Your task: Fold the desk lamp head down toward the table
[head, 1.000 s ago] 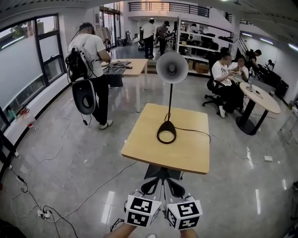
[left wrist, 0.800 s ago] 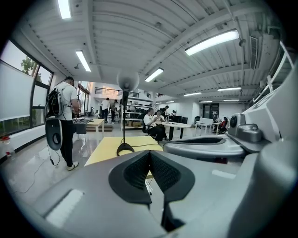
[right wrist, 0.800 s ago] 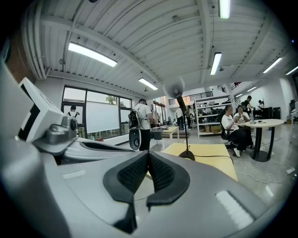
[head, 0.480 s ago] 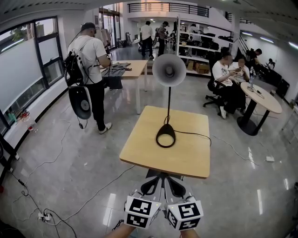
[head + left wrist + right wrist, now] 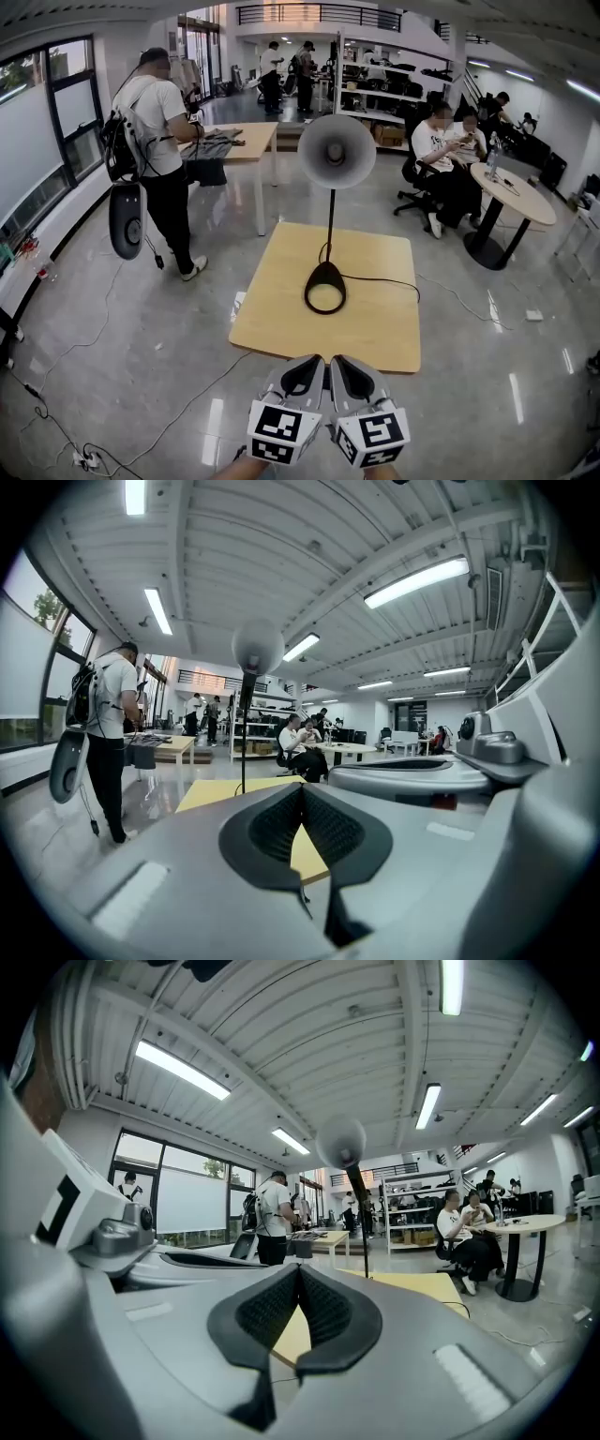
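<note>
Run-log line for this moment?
lamp head: raised, not folded | left gripper: shut, empty | right gripper: shut, empty | lamp contact: none

Lamp (image 5: 336,152) stands mid-table (image 5: 375,319); my left gripper (image 5: 306,369), right gripper (image 5: 349,369) side by side before the near edge.

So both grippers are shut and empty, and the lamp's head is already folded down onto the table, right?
No: in the head view the lamp head sits high on its upright stem above the table. The left gripper and right gripper are shut and empty.
</note>
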